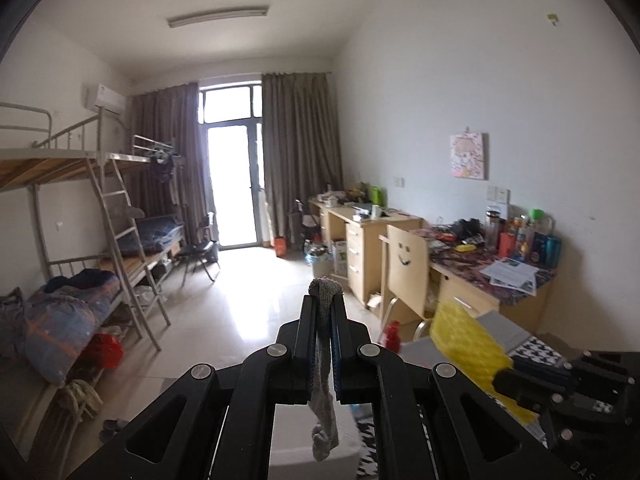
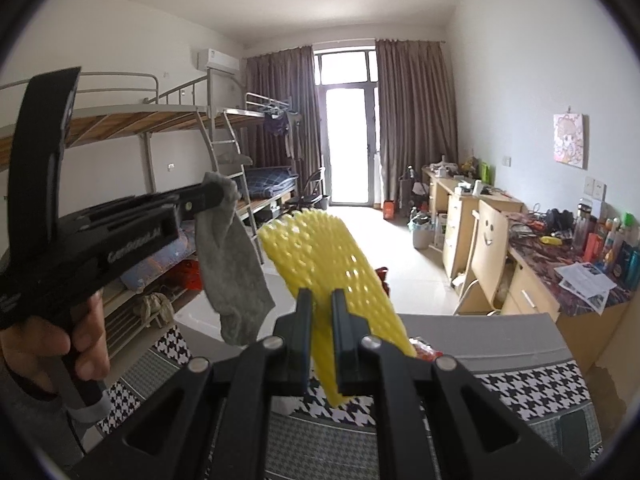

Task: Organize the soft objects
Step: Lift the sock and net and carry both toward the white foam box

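left gripper (image 2: pixel 216 196) raised, gripping sock (image 2: pixel 232 264)

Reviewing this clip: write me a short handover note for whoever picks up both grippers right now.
Left gripper: shut on a grey fabric sock, which hangs free in the air.
Right gripper: shut on a yellow dimpled foam sheet, also lifted.
Below both: a black-and-white houndstooth cloth surface with a flat grey panel on it.
Done: both soft items picked up.
Left: neither is put down yet; where they belong is not visible, so find the spot before releasing.
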Tool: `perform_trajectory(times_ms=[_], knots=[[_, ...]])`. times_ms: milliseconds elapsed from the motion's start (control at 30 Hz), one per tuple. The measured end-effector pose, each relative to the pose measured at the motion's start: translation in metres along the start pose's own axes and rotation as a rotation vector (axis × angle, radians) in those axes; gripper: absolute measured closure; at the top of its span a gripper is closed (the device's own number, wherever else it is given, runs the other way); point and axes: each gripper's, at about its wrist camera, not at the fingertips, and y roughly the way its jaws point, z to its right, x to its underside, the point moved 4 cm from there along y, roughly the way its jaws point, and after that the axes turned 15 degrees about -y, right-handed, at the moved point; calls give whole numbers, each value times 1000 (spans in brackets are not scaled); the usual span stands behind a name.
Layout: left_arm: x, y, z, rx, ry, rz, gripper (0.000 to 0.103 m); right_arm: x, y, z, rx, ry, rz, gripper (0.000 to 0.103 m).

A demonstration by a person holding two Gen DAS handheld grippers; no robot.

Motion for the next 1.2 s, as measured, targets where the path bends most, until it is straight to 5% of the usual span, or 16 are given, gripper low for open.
perform_trajectory(times_ms=[467,1200], knots=[[0,35,-39,-146,-41,-15,96,-11,31,-12,-56,-12,-18,91],[31,77,-72,-183,-78,-150,96,-12,63,-23,-103,-28,-67,91]])
